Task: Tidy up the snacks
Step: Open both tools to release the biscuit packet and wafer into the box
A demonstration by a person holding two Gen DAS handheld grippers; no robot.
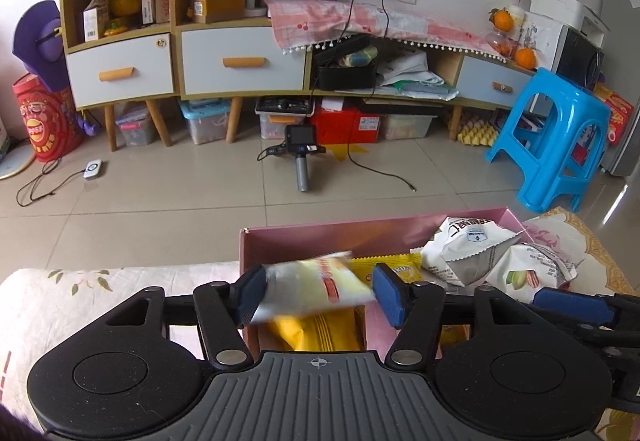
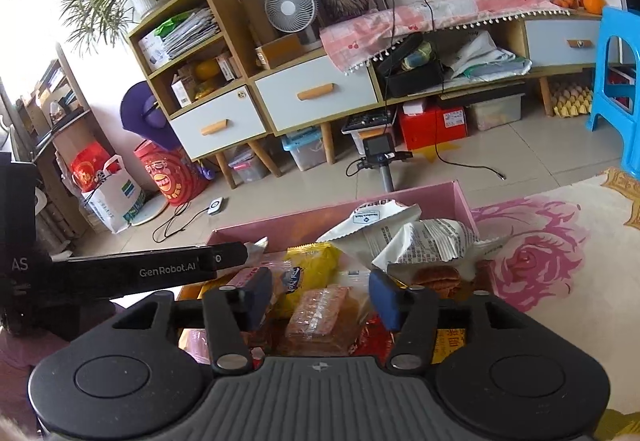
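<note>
A pink box (image 1: 360,237) of snacks sits on a floral-covered surface. My left gripper (image 1: 318,293) holds a white-and-yellow snack packet (image 1: 316,287) between its blue pads, over the box's left end; the packet is blurred. Yellow packets (image 1: 320,333) lie below it, white crumpled bags (image 1: 468,245) to the right. In the right wrist view the pink box (image 2: 460,197) holds white bags (image 2: 400,233), a yellow packet (image 2: 308,269) and a clear-wrapped cake (image 2: 320,313). My right gripper (image 2: 320,297) is open above that cake, holding nothing. The left gripper's finger (image 2: 160,269) reaches in from the left.
A blue plastic stool (image 1: 556,137) stands on the tiled floor to the right. A wooden cabinet (image 1: 240,61) with drawers lines the far wall. A handheld device (image 1: 302,153) and cables lie on the floor. The floral cover (image 2: 560,261) extends right of the box.
</note>
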